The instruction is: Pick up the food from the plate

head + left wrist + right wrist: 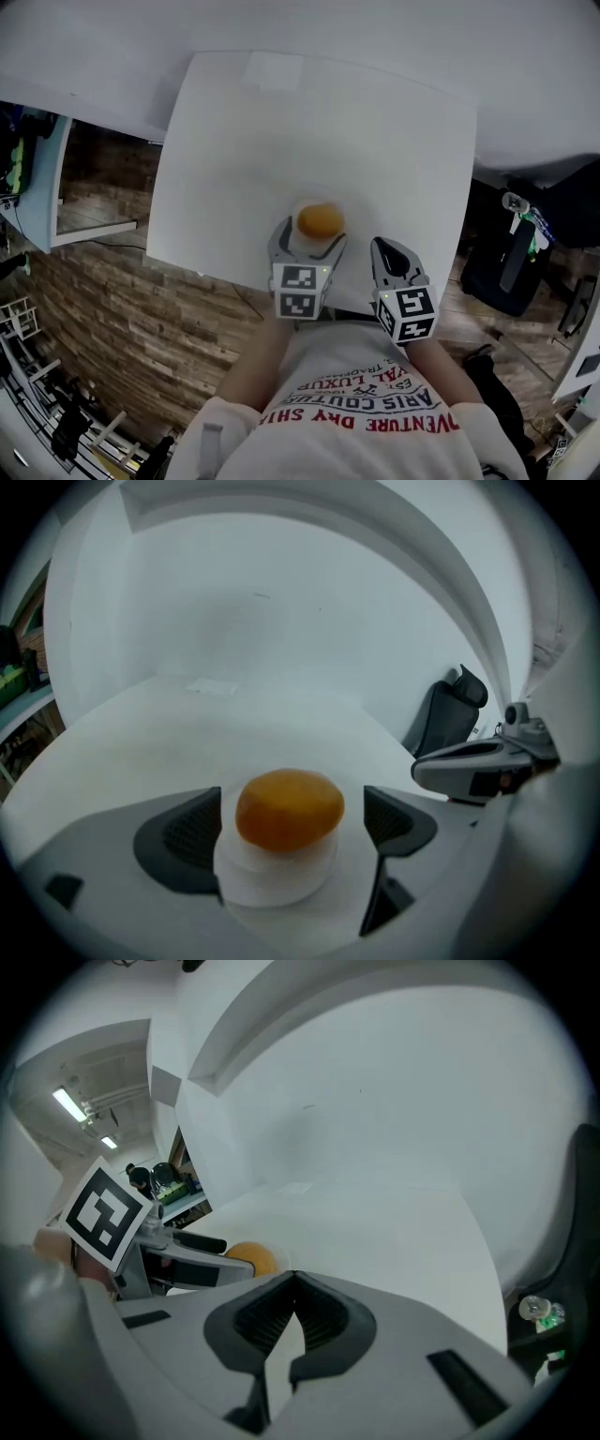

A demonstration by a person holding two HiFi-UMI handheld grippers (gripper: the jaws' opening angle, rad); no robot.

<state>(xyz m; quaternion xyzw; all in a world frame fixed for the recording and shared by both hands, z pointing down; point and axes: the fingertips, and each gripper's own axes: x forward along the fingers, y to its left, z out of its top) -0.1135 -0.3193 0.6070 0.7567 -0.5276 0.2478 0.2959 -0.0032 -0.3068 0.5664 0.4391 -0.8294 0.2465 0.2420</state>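
Left gripper (309, 238), jaws wide and empty, straddles the orange bun (289, 808) on its plate (277, 883) for grasping (right gripper (390, 253), closed on nothing, idles at 3 o'clock).

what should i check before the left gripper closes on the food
1. Left gripper jaws apart: ok.
2. Food between the jaws: ok, with a gap on each side.
3. Food resting on the plate: ok.
4. Pads level with the food and above the plate rim: cannot tell.
5. Right gripper out of the way: ok, shut on nothing, off to the side over the table.
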